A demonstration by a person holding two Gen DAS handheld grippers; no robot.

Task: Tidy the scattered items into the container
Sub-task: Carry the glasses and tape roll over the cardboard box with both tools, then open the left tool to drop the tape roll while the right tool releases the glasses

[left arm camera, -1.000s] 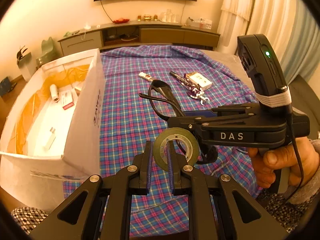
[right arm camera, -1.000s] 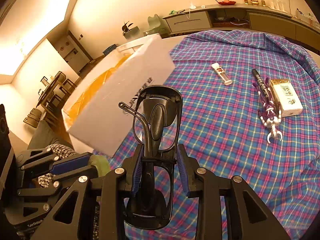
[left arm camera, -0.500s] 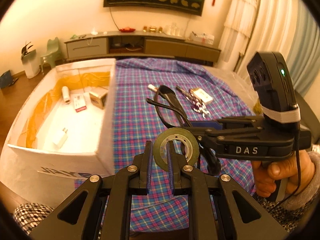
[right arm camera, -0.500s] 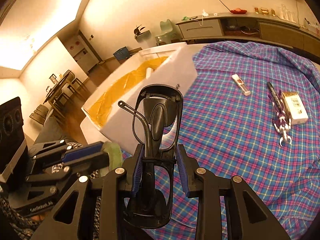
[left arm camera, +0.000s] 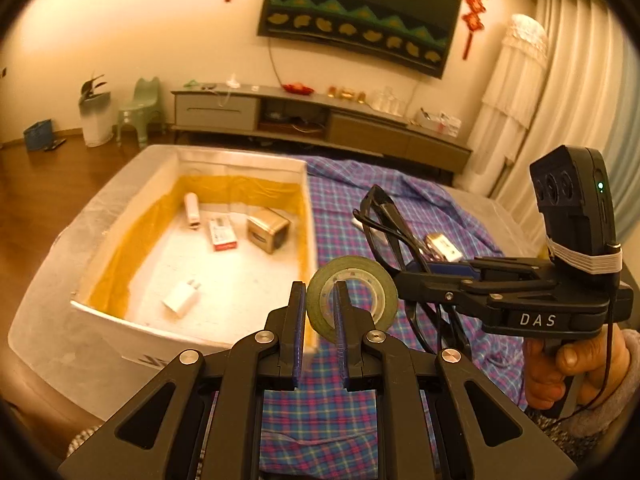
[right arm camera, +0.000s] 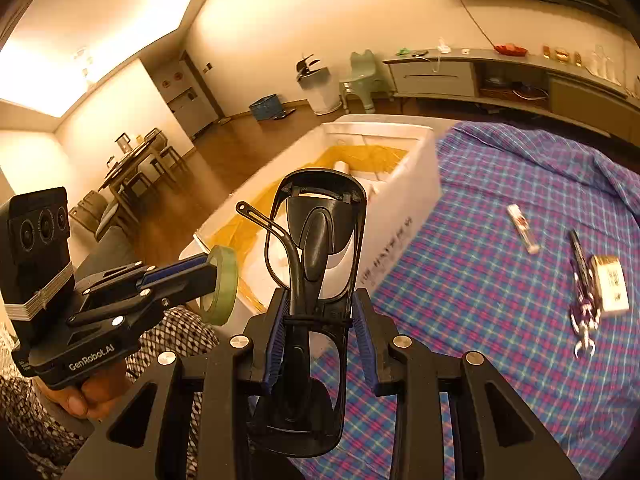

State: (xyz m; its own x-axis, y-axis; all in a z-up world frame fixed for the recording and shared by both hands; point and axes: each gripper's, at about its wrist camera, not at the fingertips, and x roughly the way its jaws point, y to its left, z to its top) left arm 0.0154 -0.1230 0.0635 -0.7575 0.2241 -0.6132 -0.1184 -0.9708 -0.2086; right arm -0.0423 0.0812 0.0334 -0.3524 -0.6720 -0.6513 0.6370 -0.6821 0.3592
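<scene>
Plaid cloth (right arm camera: 500, 280) in blue and pink is covering the bed on which the white foam box (left arm camera: 120, 216) is sitting; every place below is given from that box. Out on the cloth, well away from the box's printed side wall, a small white tube (right arm camera: 523, 229) is lying alone, and farther off a dark pen (right arm camera: 578, 248), a purple-and-white toy figure (right arm camera: 585, 312) and a small white-and-gold carton (right arm camera: 610, 284) are lying close together. Nothing is standing between these things and the box except the two tools held above the cloth.

The box is standing open, with yellow film (left arm camera: 116, 264) lining its inner walls. Inside, a white charger plug (left arm camera: 181, 297) is lying near the front wall, while a white cylinder (left arm camera: 192, 206), a red-and-white packet (left arm camera: 222, 233) and a tilted gold tin (left arm camera: 268, 230) are lying toward the back wall.

Just beside the box's near corner, the left hand-held gripper (left arm camera: 320, 312) is pinching the rim of a green tape roll (left arm camera: 356, 296), one finger outside the ring and one inside. Next to it, above the cloth by the box's side wall, the right hand-held gripper (right arm camera: 320, 320) is clamping folded black glasses (right arm camera: 316, 240), which are standing upright between its blue pads (right arm camera: 276, 340). A hand (left arm camera: 560, 368) in a grey sleeve is gripping that tool's handle.
</scene>
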